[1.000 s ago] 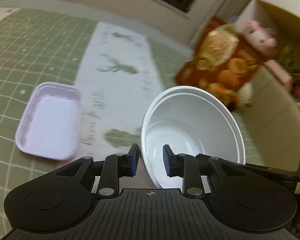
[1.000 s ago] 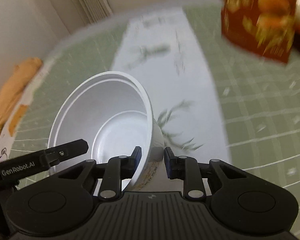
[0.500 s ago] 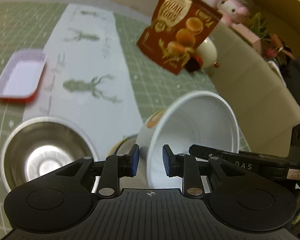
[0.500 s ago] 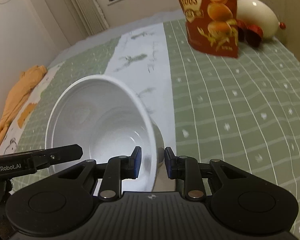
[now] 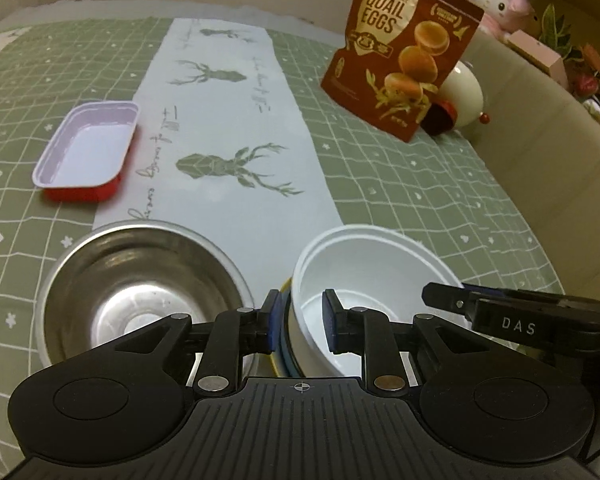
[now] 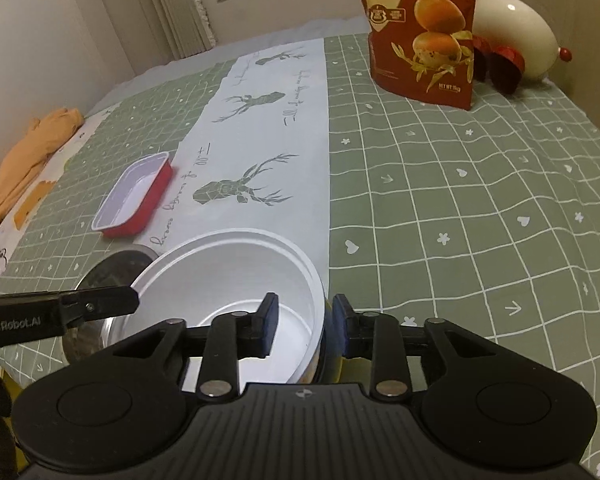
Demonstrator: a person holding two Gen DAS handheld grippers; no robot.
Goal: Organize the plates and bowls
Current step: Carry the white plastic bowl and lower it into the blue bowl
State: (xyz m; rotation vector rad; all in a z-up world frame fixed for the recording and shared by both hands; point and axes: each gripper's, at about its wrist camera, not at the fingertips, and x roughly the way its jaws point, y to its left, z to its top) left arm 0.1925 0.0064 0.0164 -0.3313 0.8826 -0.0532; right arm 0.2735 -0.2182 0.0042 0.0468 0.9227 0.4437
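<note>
White plastic bowl (image 5: 374,276) beside round steel bowl (image 5: 140,280).
Left gripper (image 5: 300,322) jaws closing astride its rim; right gripper (image 6: 305,330) jaws opening, rim between.

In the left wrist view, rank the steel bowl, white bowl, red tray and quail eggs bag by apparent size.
1. steel bowl and white bowl: alike, both nearest the camera.
2. quail eggs bag.
3. red tray.

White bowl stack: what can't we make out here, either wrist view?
- Dishes under the white bowl: left wrist view shows only yellow and blue edges; bowl and left gripper hide the rest.
- Same in right wrist view: right gripper body covers the base.
- Steel bowl: mostly hidden there.
</note>
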